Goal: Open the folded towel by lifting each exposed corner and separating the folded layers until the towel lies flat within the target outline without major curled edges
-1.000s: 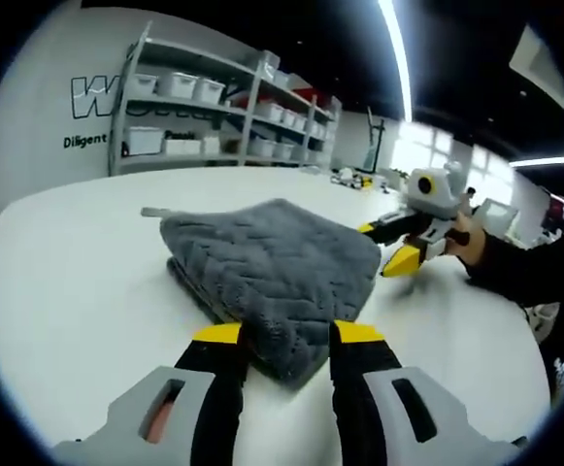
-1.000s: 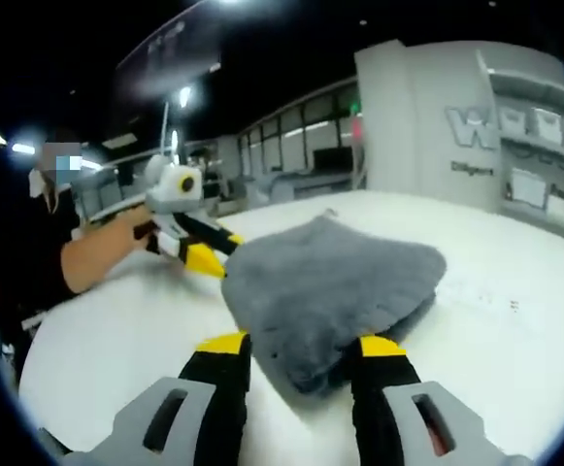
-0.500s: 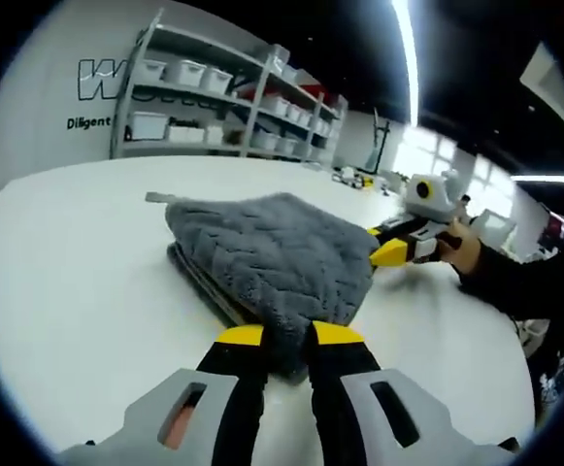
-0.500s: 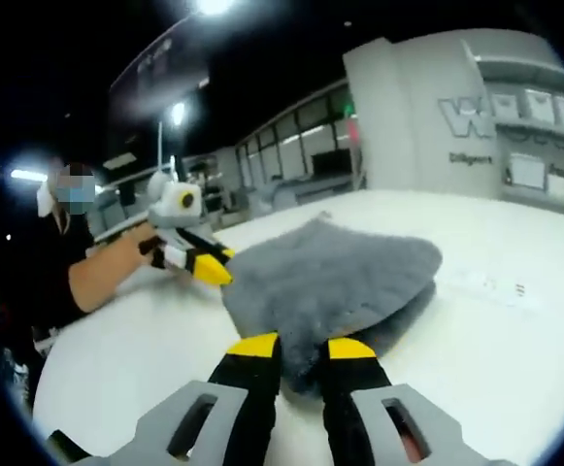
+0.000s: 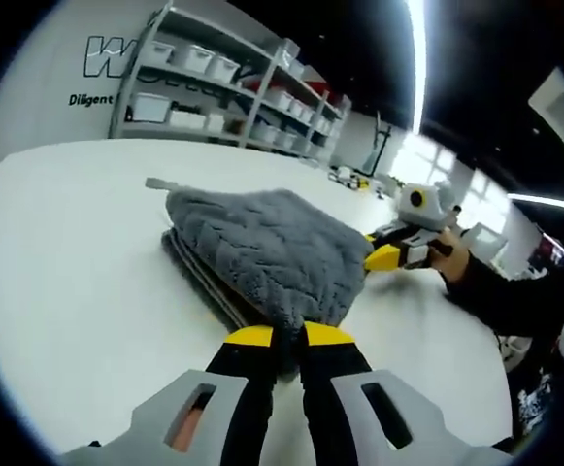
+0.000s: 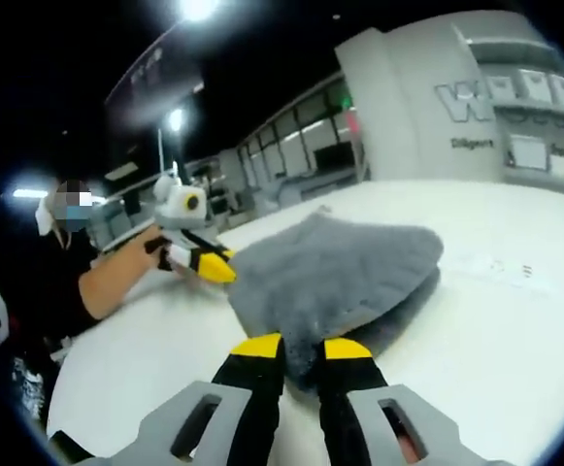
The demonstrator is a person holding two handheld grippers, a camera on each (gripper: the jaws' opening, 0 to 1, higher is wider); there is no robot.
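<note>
A folded grey towel (image 5: 262, 248) with a zigzag weave lies on the white table (image 5: 58, 262), its layers stacked at the near edge. My left gripper (image 5: 280, 337) is shut on the towel's near corner, with cloth pinched between the yellow tips. The right gripper (image 5: 383, 257), held by a hand, meets the towel's right edge. In the right gripper view the towel (image 6: 335, 272) bulges up, and my right gripper (image 6: 301, 348) is shut on its near corner. The left gripper (image 6: 209, 264) touches the towel's left side there.
Shelves with white bins (image 5: 214, 92) stand against the lettered wall behind the table. A person (image 6: 78, 277) sits at the table's far left edge in the right gripper view, forearm over the table (image 6: 514, 330). Bare tabletop surrounds the towel.
Both grippers went from open around the towel's corners to shut on them. Both cameras have shifted slightly, and the top layer looks a little raised.
</note>
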